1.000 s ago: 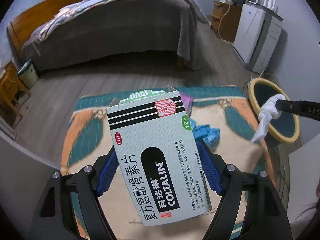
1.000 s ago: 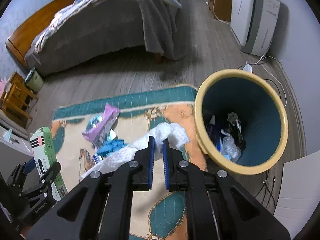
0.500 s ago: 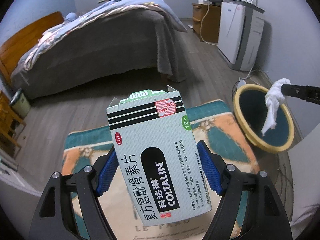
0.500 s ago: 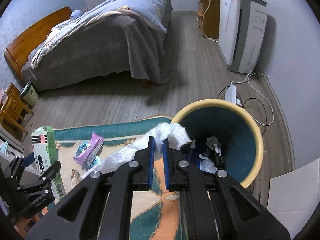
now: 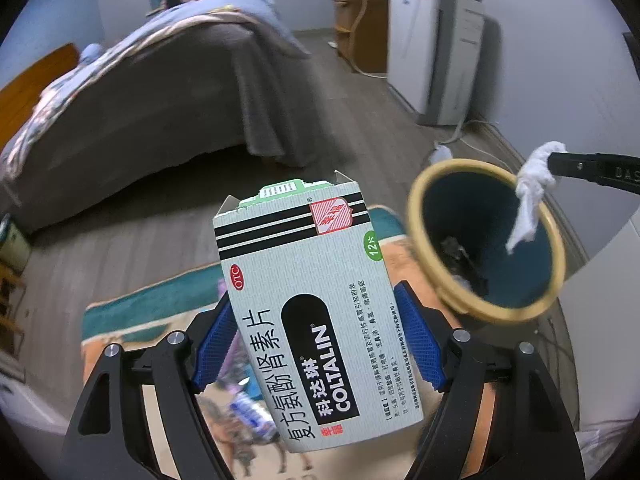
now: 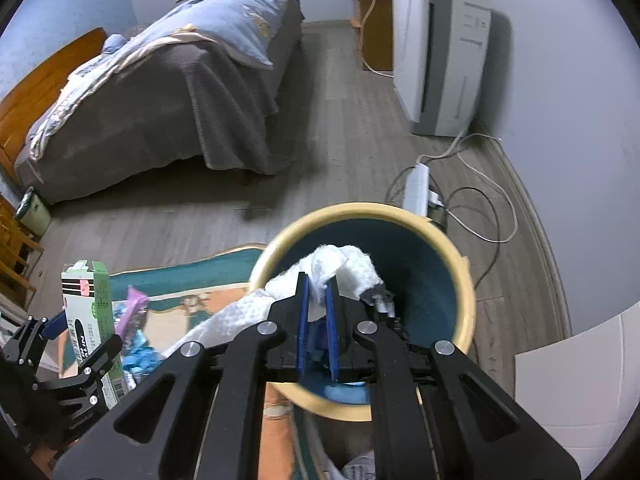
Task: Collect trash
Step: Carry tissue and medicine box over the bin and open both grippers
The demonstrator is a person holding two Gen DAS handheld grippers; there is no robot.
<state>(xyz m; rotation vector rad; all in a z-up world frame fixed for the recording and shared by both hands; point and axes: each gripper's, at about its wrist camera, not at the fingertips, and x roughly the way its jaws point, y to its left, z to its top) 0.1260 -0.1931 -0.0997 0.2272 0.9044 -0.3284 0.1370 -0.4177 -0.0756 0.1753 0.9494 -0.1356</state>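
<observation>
Left wrist: left gripper [image 5: 316,332] clamps medicine box [image 5: 316,312]; reads "COLTALIN", "OTC"

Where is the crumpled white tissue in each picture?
Left wrist view: the crumpled white tissue hangs at the right edge, above the round yellow-rimmed teal bin.
Right wrist view: the tissue sits mid-frame, pinched in the right gripper, over the bin.
Shared landmark: the bin.

Dim, cool, even indoor lighting with soft shadows; strong fisheye distortion and dark vignetting at corners; motion blur on the rug [image 5: 132,304] and bin rim [image 6: 360,210].
</observation>
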